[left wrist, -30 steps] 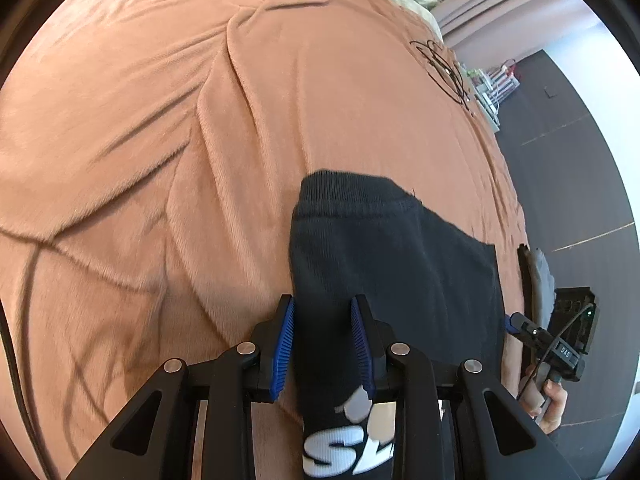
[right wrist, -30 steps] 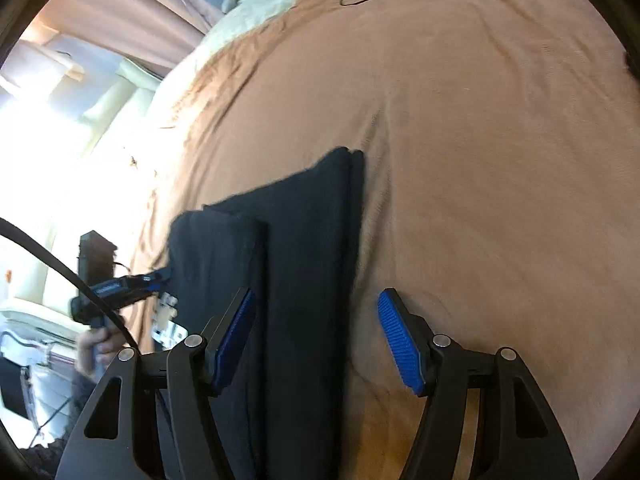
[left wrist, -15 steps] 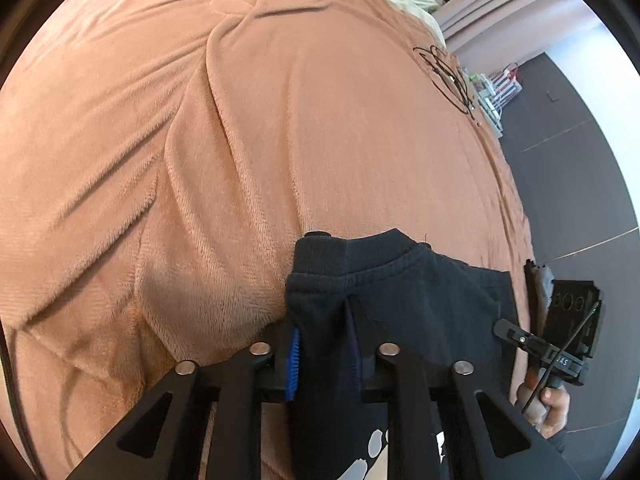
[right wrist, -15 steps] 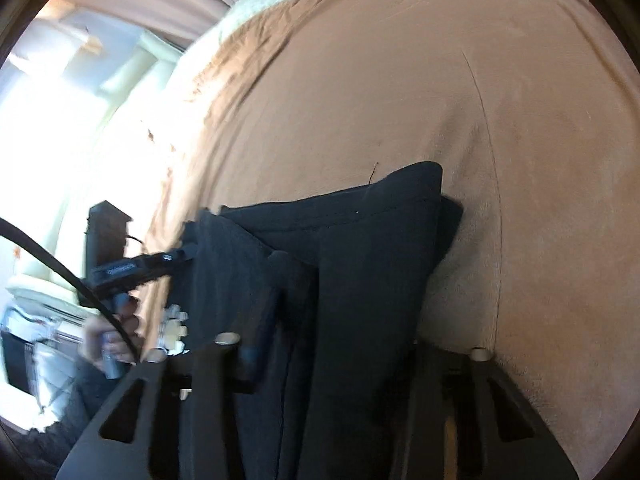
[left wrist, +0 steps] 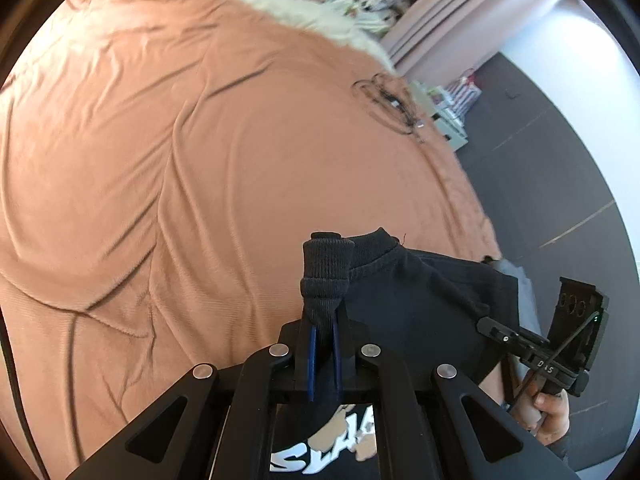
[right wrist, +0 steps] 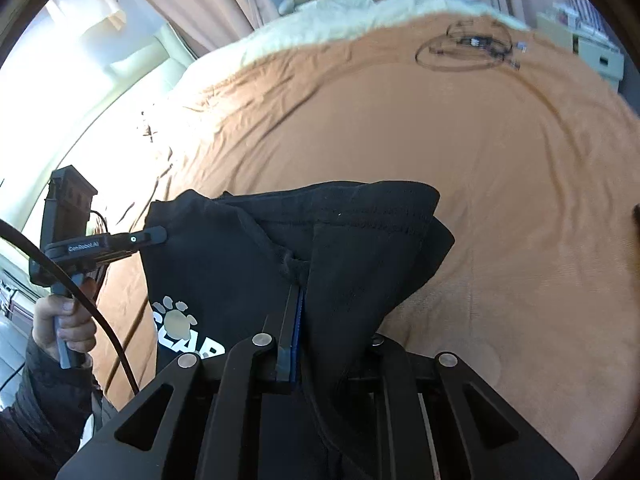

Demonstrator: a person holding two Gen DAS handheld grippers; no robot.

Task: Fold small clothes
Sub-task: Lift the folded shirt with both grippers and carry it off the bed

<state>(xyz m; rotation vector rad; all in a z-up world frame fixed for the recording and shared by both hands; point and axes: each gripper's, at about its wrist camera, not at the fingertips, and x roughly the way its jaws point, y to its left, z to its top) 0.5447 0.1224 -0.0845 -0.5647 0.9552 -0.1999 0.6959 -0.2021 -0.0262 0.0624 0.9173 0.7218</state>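
On the tan blanket (left wrist: 168, 184), both tools pinch the black garment (right wrist: 240, 264), stretched sideways between them, cuff upward

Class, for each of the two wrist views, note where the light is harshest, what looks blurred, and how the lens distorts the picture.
Left wrist view: even light, smeared white bedding at the top, the orange blanket bulging inside a dark round lens rim. Right wrist view: the window on the left is blown out to white, far clutter is soft, straight edges bow.
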